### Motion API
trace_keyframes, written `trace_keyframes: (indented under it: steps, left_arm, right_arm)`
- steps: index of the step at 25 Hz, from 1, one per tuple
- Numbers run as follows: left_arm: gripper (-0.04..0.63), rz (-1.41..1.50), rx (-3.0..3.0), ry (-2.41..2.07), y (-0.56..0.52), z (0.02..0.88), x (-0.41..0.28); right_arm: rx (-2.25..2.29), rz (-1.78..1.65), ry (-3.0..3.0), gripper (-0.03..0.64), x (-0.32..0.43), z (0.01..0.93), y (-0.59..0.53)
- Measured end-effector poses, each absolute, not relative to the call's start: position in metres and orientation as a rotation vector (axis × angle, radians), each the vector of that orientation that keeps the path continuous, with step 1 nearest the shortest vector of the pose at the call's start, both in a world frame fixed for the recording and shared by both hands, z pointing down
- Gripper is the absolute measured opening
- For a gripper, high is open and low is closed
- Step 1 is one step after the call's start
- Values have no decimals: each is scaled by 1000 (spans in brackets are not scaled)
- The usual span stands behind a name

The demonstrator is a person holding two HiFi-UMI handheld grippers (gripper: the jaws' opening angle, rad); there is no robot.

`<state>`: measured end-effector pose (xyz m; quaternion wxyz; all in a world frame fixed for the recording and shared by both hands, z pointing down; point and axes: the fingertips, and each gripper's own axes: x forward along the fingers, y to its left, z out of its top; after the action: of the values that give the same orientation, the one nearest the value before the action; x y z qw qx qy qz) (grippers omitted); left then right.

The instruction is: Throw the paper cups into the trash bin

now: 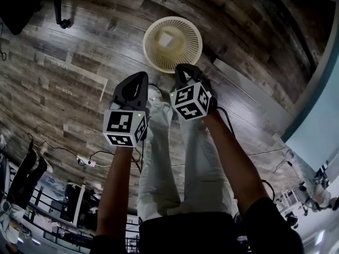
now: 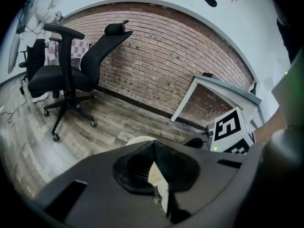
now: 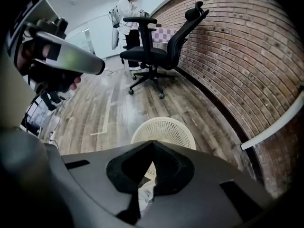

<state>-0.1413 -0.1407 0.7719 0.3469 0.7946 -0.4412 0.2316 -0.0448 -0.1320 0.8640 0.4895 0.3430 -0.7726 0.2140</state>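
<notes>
From the head view, the left hand-held gripper (image 1: 142, 77) and right hand-held gripper (image 1: 183, 69) hang side by side over the wooden floor (image 1: 63, 62). The cream mesh trash bin (image 1: 152, 32) stands just beyond their tips, with a pale paper cup (image 1: 167, 38) in its bottom. In the left gripper view, the left hand-held gripper (image 2: 154, 144) is clenched on nothing, the bin's rim (image 2: 140, 139) showing past it. In the right gripper view, the right hand-held gripper (image 3: 152, 144) is likewise clenched empty, aimed down at the bin (image 3: 164, 129).

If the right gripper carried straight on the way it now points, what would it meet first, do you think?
Most likely the cream mesh trash bin: it lies straight ahead of the right gripper, whose jaws are shut, and nothing shows in between. How far off it is remains hard to judge.
</notes>
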Motion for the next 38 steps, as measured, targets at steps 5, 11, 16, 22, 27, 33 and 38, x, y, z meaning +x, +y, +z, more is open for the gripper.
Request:
trace_keyframes:
  steps: [5,11,16,22,27,33,38]
  left_arm:
    - [2,628,2135,-1126,-136,742,-133]
    - [2,588,2177,-1148,-143,705,-134]
    - [3,549,2213,-1188,-156,659,-142]
    - [2,485,2280,-1222,-168,588,-142]
    - [2,395,2223,-1313,-169,549,-149]
    - [3,278,2179,-1388,-166,499,-161]
    - [2,252,2268,-1394,-172,452,-164]
  right_arm:
    - [880,523,-1916,5,-41,824,-141]
    - [934,511,-1976,3,-42,762,-151]
    - [1012,505,-2027,5,-45,692,-160]
    - [1124,543,-2113,5,-49,610,-174]
    - [1208,535,-2153,5,-49,556,-181]
    - [1268,471,-2232,5,-58,490,-187]
    - [1298,410,-2296,5,-62,444,-189]
